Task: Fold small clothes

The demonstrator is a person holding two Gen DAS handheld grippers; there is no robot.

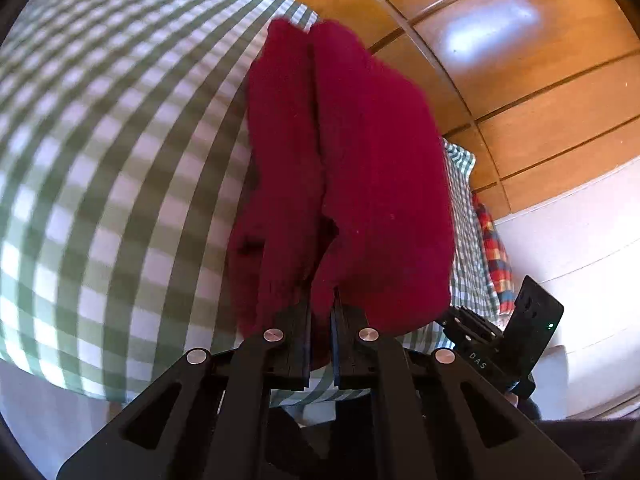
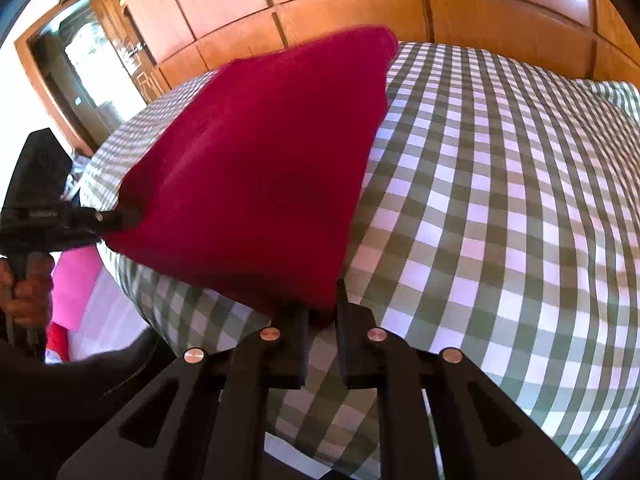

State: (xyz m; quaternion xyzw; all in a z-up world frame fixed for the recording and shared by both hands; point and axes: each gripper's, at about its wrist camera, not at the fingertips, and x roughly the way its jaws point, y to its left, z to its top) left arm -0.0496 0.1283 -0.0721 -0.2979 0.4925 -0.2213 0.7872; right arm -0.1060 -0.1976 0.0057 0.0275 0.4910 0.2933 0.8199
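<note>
Above the checked bed (image 2: 500,200), the left gripper (image 1: 320,320) and right gripper (image 2: 322,316) each pinch a corner of the red cloth (image 2: 260,160), holding it up to fold.

1. White capital letters "DAS" stand on the black body of the right gripper (image 1: 466,326), seen at the lower right of the left wrist view.
2. A small green light glows on the black plate just right of that lettering; it carries no readable sign.
3. No text, brand or number can be read in the right wrist view.
</note>
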